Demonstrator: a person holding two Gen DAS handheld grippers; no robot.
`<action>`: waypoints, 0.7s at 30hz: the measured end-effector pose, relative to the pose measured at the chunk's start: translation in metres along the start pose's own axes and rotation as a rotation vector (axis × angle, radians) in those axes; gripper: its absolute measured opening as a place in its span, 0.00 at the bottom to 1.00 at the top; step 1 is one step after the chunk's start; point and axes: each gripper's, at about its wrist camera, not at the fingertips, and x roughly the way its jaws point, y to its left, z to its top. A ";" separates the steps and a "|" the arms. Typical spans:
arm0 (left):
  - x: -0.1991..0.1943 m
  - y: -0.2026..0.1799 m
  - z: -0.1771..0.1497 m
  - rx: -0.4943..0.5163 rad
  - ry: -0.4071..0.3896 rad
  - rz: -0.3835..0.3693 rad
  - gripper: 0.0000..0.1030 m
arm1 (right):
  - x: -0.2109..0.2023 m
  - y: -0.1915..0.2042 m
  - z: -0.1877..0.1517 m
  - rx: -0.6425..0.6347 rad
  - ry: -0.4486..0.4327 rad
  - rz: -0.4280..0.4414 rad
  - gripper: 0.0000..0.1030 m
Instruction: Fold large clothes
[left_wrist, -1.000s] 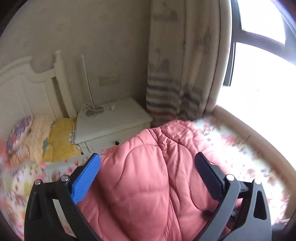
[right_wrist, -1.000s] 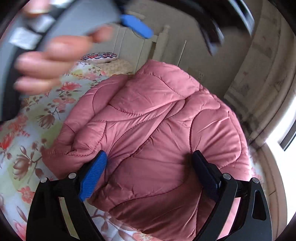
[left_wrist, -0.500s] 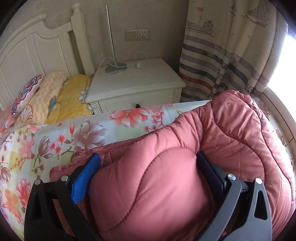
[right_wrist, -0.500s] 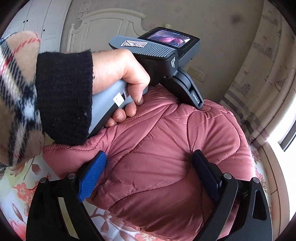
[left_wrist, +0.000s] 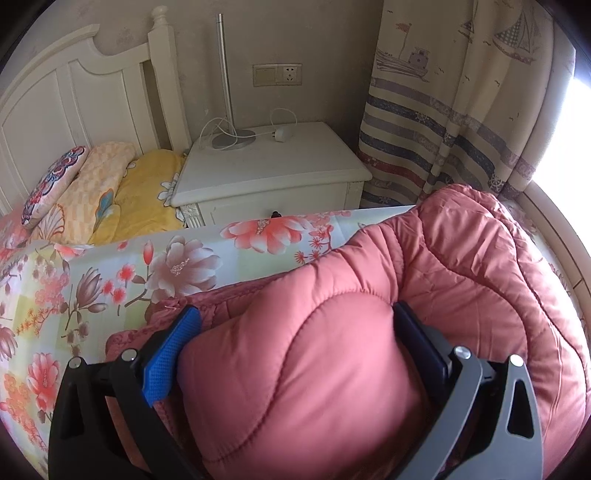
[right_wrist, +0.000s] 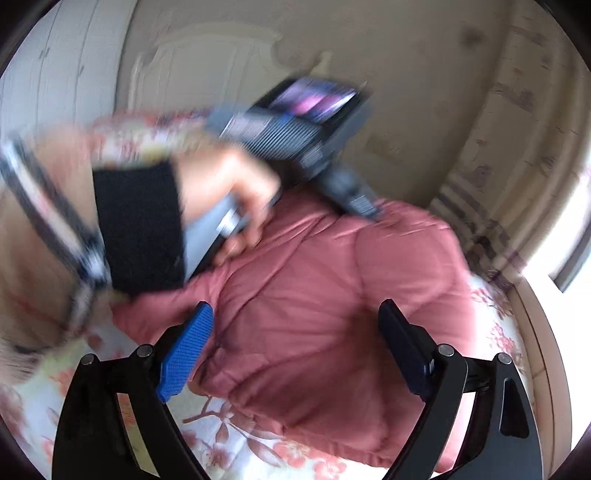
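pink padded jacket (left_wrist: 369, 332) bunched on floral bed (left_wrist: 92, 288), mid-fold | left tool (left_wrist: 291, 332) spread wide around a puffy fold, likely pressing it flat, not clenched | right tool (right_wrist: 295, 332) released, straddling jacket | nightstand (left_wrist: 266, 173), curtain (left_wrist: 461, 122) beyond; blurred hand (right_wrist: 229, 184) crossing right view

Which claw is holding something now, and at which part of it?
Neither visibly: the left claw straddles a puffy fold of the pink jacket, wide apart; the right claw is open too.

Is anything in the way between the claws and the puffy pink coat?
Nothing visible is. The pink coat bulges between the left claw's fingers, and it fills the right claw's gap too, lying on the flowery bedsheet.
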 end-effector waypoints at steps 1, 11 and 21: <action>0.000 0.002 -0.001 -0.003 -0.002 -0.004 0.98 | -0.004 -0.009 -0.001 0.026 -0.017 -0.041 0.84; -0.054 -0.017 -0.007 0.070 -0.161 0.139 0.98 | -0.032 -0.024 -0.010 0.075 -0.036 -0.004 0.87; -0.216 -0.049 -0.092 0.064 -0.400 0.149 0.98 | -0.124 -0.043 -0.054 0.251 -0.125 -0.064 0.95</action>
